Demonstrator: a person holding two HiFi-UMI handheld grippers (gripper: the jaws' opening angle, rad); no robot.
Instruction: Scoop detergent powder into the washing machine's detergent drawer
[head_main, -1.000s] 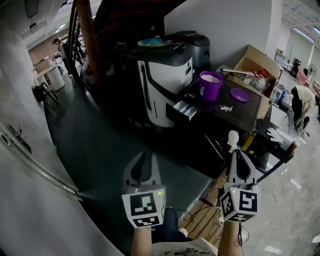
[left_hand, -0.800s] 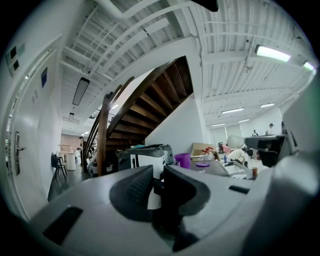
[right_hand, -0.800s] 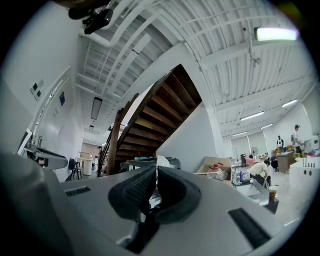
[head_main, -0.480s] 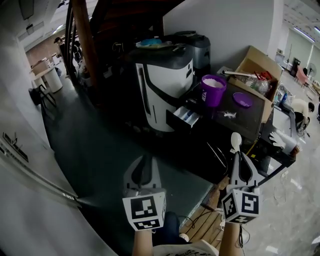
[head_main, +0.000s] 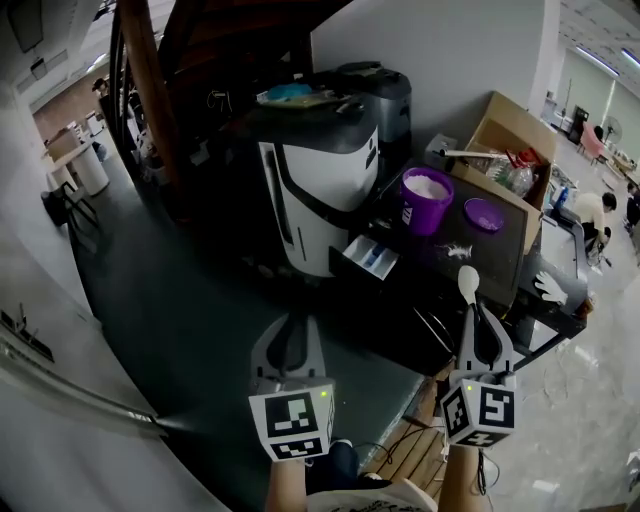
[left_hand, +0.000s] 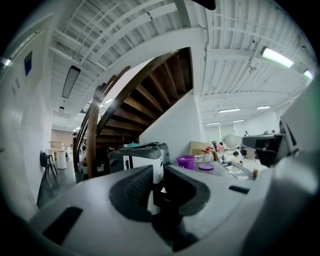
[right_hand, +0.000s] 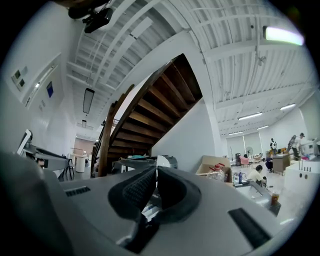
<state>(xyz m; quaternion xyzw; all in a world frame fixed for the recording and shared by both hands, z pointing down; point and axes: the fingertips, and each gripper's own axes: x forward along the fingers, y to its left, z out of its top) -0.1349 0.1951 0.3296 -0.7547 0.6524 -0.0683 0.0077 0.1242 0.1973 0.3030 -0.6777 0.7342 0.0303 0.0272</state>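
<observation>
The detergent drawer (head_main: 366, 256) juts open from the washing machine (head_main: 320, 170), and the purple tub of powder (head_main: 426, 196) stands just beside it on the dark table (head_main: 500, 252). I hold both grippers well short of them. My right gripper (head_main: 472, 312) pinches a white spoon (head_main: 468, 284) — my left gripper (head_main: 290, 325) has its jaws slightly spread, with nothing between.
</observation>
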